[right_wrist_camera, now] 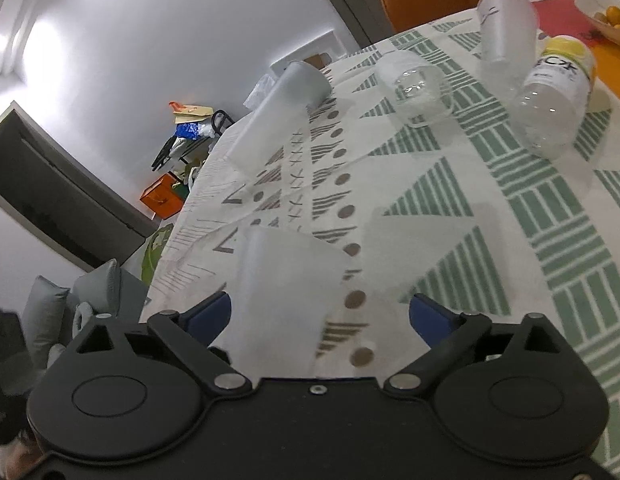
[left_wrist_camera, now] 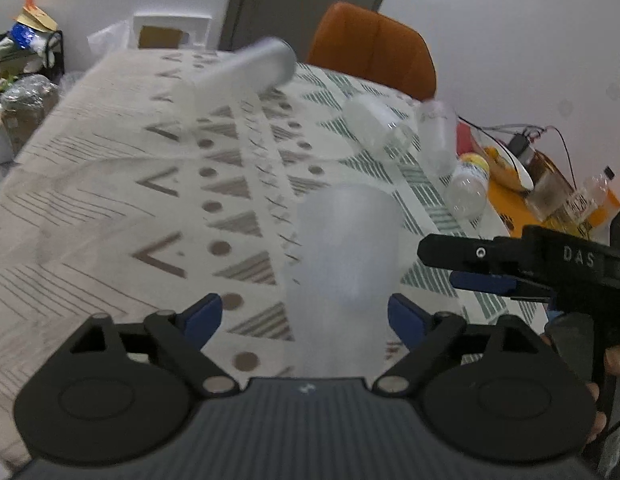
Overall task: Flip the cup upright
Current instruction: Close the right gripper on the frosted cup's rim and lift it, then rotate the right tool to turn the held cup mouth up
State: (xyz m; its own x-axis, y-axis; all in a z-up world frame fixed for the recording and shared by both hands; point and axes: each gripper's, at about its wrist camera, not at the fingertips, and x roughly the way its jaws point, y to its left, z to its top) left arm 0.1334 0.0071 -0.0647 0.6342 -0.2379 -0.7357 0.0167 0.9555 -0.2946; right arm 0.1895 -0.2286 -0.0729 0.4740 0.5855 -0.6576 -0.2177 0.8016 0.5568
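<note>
A frosted white plastic cup (left_wrist_camera: 344, 256) stands mouth-down on the patterned tablecloth, just ahead of my left gripper (left_wrist_camera: 305, 316), whose blue-padded jaws are open with the cup's lower part between them, right of centre. The same cup (right_wrist_camera: 283, 292) shows in the right wrist view, toward the left finger of my right gripper (right_wrist_camera: 320, 314), which is also open. The right gripper (left_wrist_camera: 462, 268) appears at the right edge of the left wrist view, beside the cup. The left wrist view is motion-blurred.
A tall frosted cup (right_wrist_camera: 277, 120) stands inverted further back. A clear glass (right_wrist_camera: 416, 92), another frosted cup (right_wrist_camera: 504, 36) and a clear bottle with a yellow cap (right_wrist_camera: 554, 92) lie or stand to the right. An orange chair (left_wrist_camera: 374, 52) stands behind the table (right_wrist_camera: 510, 240).
</note>
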